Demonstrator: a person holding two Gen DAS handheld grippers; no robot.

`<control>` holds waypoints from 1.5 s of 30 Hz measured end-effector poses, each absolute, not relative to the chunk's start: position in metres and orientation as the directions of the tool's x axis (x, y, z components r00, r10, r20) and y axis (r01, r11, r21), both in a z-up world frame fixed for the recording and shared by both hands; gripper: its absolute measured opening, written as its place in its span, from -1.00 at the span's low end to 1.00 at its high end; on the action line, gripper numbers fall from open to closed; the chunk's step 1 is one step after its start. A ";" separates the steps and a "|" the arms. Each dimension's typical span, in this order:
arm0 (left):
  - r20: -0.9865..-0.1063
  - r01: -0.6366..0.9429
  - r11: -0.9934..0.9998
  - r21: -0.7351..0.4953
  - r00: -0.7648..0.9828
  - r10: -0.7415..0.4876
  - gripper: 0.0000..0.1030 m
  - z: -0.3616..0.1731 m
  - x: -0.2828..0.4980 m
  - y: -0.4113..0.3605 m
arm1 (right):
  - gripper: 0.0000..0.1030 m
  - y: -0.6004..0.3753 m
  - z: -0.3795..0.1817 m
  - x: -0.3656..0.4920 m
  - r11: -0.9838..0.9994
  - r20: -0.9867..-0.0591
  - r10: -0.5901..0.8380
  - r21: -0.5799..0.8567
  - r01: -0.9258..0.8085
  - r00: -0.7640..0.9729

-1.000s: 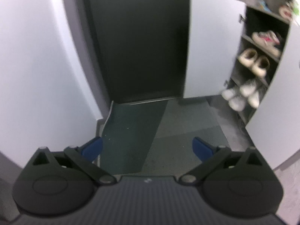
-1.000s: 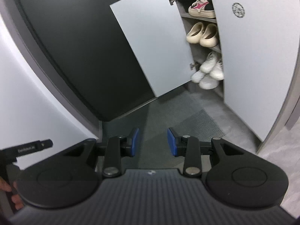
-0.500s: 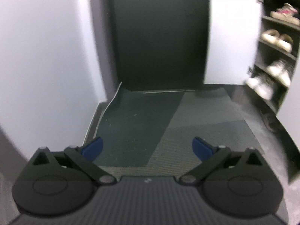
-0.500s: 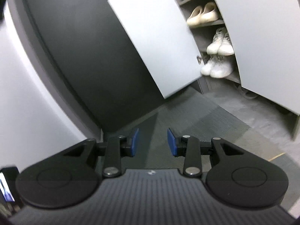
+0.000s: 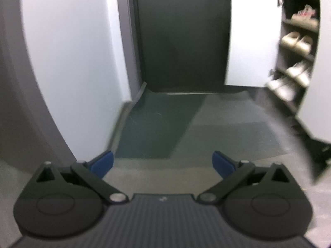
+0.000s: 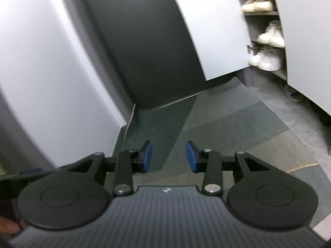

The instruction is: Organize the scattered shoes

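Observation:
A shoe cabinet point(image 5: 298, 47) stands open at the right, with pairs on its shelves: pink-and-white sneakers point(image 5: 304, 16), cream slip-ons point(image 5: 295, 41) point(image 6: 256, 2) and white sneakers point(image 5: 298, 70) point(image 6: 271, 33) point(image 6: 264, 61). A dark sandal point(image 6: 292, 94) lies on the floor under the right cabinet door. My left gripper point(image 5: 162, 164) is open wide over the floor mat, holding nothing. My right gripper point(image 6: 168, 156) is open with a narrower gap and nothing between its blue pads point(image 6: 148, 155).
A dark door point(image 5: 182, 35) fills the far wall, with a dark floor mat point(image 5: 165, 124) in front of it. The cabinet's light grey door point(image 5: 252, 33) swings out toward the mat. A white wall point(image 5: 72, 62) closes the left side. A fingertip point(image 6: 9, 227) shows at the lower left.
Both views have tilted and shifted; the cabinet has slid toward the right edge of each. The sandal under the right cabinet door has come into sight. Neither gripper's opening has changed.

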State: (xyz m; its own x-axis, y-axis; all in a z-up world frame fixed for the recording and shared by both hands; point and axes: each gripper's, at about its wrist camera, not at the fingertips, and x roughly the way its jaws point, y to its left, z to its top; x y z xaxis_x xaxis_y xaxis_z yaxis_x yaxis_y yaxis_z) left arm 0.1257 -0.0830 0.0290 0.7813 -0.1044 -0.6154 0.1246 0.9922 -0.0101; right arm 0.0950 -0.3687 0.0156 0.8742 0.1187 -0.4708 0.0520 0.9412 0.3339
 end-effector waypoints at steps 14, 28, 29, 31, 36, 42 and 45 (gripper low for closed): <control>-0.609 0.146 0.987 0.063 0.789 -0.078 0.99 0.012 0.034 -0.079 | 1.00 -0.357 0.037 -0.005 0.958 -0.403 0.138 0.285 -0.019 0.905; -0.569 0.134 0.989 0.062 0.819 -0.076 0.99 0.015 0.022 -0.073 | 1.00 -0.344 0.041 -0.036 0.961 -0.374 0.133 0.274 -0.027 0.918; -0.569 0.135 0.989 0.057 0.818 -0.078 0.99 0.015 0.021 -0.072 | 1.00 -0.342 0.040 -0.036 0.961 -0.376 0.136 0.274 -0.030 0.917; -0.570 0.134 0.990 0.046 0.817 -0.084 0.99 0.015 0.021 -0.070 | 1.00 -0.341 0.040 -0.035 0.961 -0.381 0.141 0.275 -0.034 0.914; -0.570 0.126 0.992 0.023 0.817 -0.090 0.99 0.017 0.023 -0.065 | 1.00 -0.336 0.038 -0.032 0.964 -0.400 0.137 0.265 -0.029 0.906; -0.580 0.109 0.994 -0.010 0.809 -0.094 0.99 0.018 0.027 -0.052 | 1.00 -0.330 0.037 -0.030 0.966 -0.408 0.132 0.258 -0.024 0.904; -0.580 0.099 0.995 -0.021 0.809 -0.093 0.99 0.018 0.032 -0.044 | 1.00 -0.325 0.037 -0.027 0.968 -0.412 0.121 0.250 -0.016 0.903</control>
State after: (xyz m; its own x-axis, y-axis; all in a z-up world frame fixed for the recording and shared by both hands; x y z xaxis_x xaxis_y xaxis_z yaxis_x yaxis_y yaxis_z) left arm 0.0320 -0.0440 0.0184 0.8091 -0.0929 -0.5803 0.0994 0.9948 -0.0207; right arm -0.0273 -0.3245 0.0373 0.9028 0.1215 -0.4125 -0.0162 0.9682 0.2496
